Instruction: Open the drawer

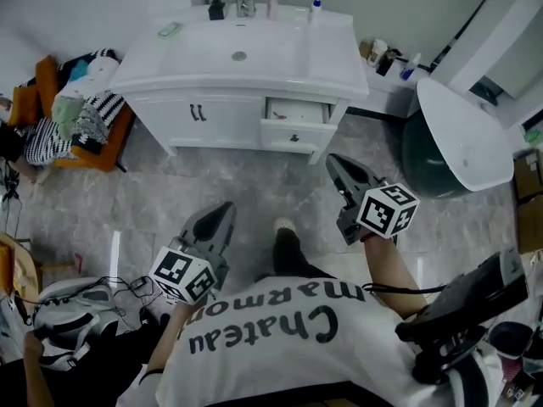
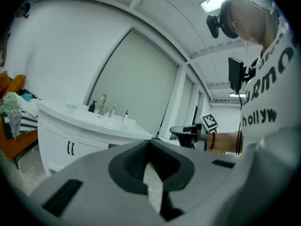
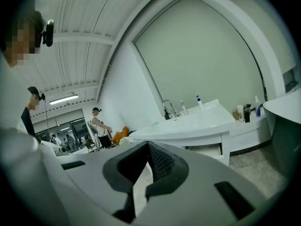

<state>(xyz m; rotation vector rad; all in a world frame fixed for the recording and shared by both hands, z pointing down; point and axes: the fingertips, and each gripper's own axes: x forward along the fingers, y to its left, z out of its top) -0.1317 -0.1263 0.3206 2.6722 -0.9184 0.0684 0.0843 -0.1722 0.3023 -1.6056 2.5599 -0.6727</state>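
Jaws on both grippers are pressed together, tips meeting, with nothing between them. In the head view, the left gripper (image 1: pixel 222 217) and right gripper (image 1: pixel 339 166) hang over the floor (image 1: pixel 254 181), apart from the vanity (image 1: pixel 212 66). The drawer (image 1: pixel 293 125) stands pulled out at the vanity's right end. The left gripper view shows closed tips, with the vanity beyond at left. The right gripper view shows closed tips and the open drawer under the vanity's top.

The white shirt (image 1: pixel 254 367) reads "Chateau Marmon" and "hollyw".
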